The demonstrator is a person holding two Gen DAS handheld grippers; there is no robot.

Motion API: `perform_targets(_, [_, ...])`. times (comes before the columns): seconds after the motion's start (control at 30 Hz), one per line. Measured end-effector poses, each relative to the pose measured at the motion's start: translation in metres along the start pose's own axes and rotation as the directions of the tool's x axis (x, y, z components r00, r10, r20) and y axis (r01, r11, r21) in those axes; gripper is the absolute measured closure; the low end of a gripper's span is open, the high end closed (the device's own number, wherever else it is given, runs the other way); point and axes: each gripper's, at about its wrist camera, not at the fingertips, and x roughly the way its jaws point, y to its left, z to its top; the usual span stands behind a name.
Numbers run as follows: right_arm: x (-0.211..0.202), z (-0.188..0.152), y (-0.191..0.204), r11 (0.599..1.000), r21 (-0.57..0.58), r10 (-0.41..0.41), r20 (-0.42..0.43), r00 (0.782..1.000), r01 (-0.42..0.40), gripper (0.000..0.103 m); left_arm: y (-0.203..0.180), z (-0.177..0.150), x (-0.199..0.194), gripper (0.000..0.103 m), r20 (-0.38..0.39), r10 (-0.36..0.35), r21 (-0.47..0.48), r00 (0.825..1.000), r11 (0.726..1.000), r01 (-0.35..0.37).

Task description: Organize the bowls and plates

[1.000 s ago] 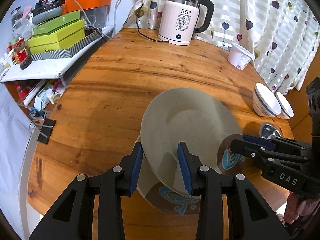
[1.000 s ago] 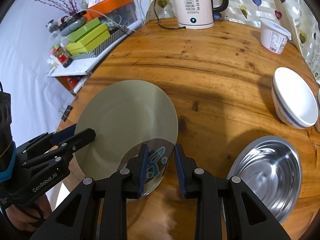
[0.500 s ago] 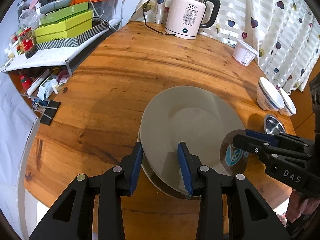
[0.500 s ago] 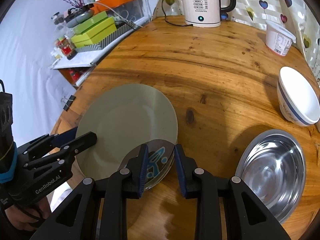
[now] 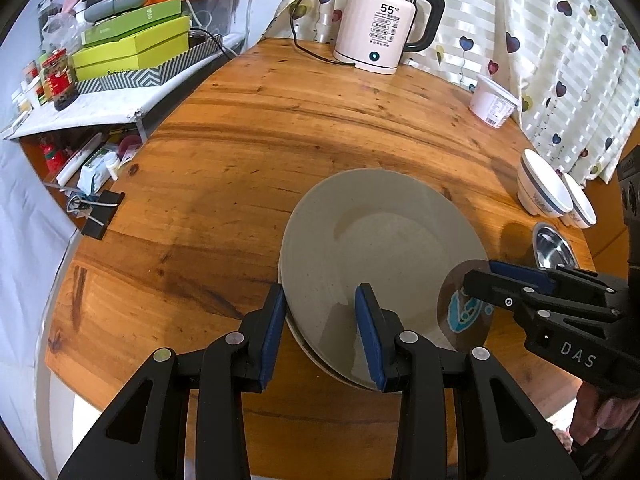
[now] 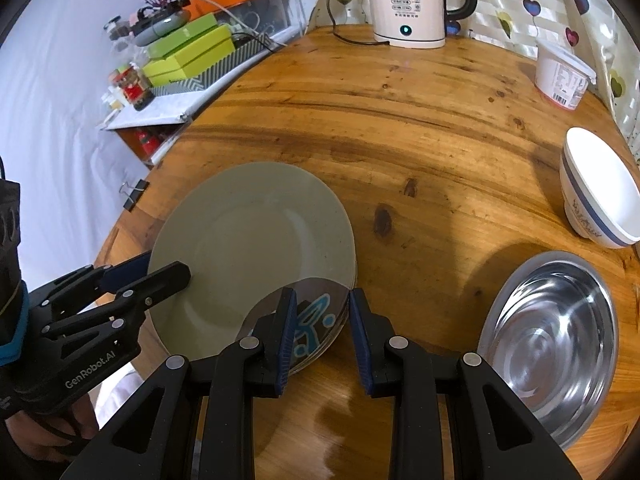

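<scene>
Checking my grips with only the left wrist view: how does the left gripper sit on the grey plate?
Observer: The left gripper has one finger over the rim of the grey plate, the blue-padded one under it.
Operator: The steel bowl, half hidden here?
Observer: The steel bowl stands upright and empty on the table, beside the right gripper.
Operator: And the patterned plate?
Observer: The patterned plate lies between the right gripper's fingers, overlapping the grey plate's near rim.
</scene>
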Motion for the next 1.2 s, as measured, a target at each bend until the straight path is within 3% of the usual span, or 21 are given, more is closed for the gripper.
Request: perform_targets(1.2, [-0.007,0.003,-0.006,0.999,0.006,0.038,0.030,0.999,-0.038,0.075,0.011,0.007,-0.002,0.066,0.022,-0.038,-0.030,0.999,0.999,0.038])
